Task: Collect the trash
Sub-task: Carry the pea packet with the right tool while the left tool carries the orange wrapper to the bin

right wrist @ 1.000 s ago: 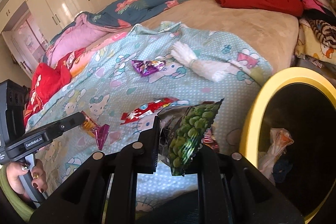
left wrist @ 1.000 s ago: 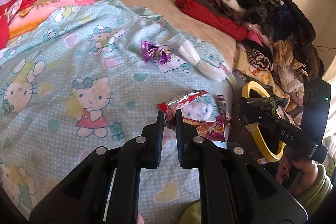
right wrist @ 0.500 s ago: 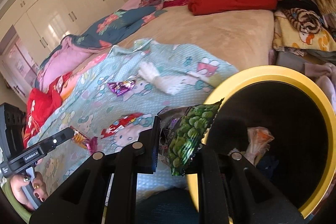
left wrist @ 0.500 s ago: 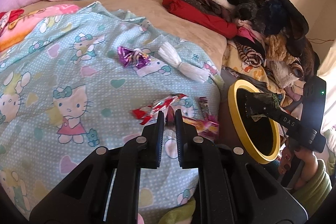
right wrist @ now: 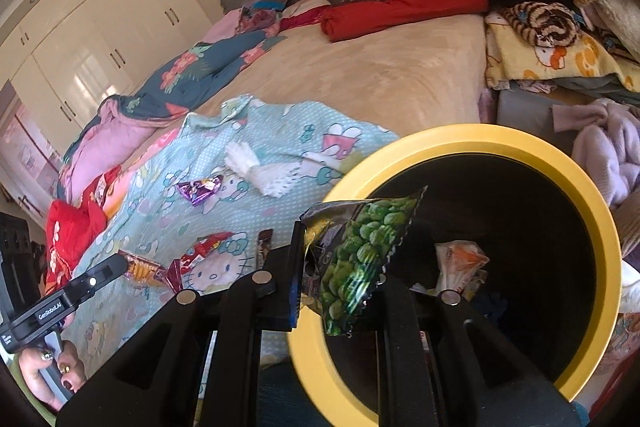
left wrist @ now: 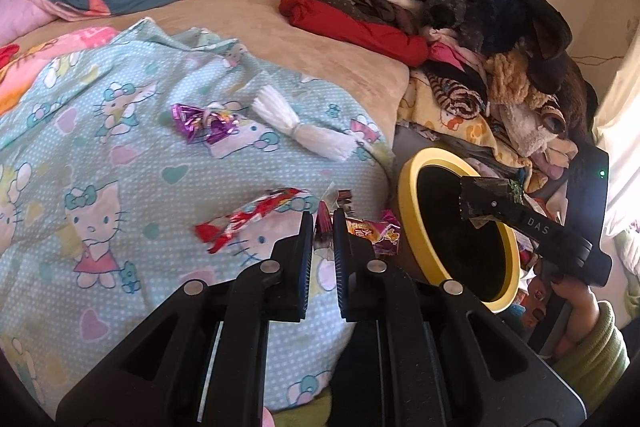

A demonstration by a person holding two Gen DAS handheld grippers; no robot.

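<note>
Left wrist view: the left gripper [left wrist: 323,227] has its 2 fingers drawn together on a small dark-pink wrapper [left wrist: 325,217], whose top pokes out between the tips. Around it on the Hello Kitty sheet [left wrist: 100,155] lie more trash: a red foil wrapper [left wrist: 244,219] at 9 o'clock, an orange-and-purple wrapper [left wrist: 374,233] just beside it at 3 o'clock, a purple foil wrapper [left wrist: 204,121] and a white tassel [left wrist: 304,133] toward 12 o'clock. The yellow-rimmed bin [left wrist: 412,211] stands at 3 o'clock off the bed edge, with the right gripper [left wrist: 474,203] over its mouth.

Right wrist view: the right gripper is clamped on a green pea snack bag [right wrist: 360,251], which hangs over the bin's [right wrist: 600,211] dark opening. A crumpled white bag [right wrist: 460,261] lies inside at 3 o'clock. The left gripper [right wrist: 116,265] reaches in at 9 o'clock, pinching a wrapper.
</note>
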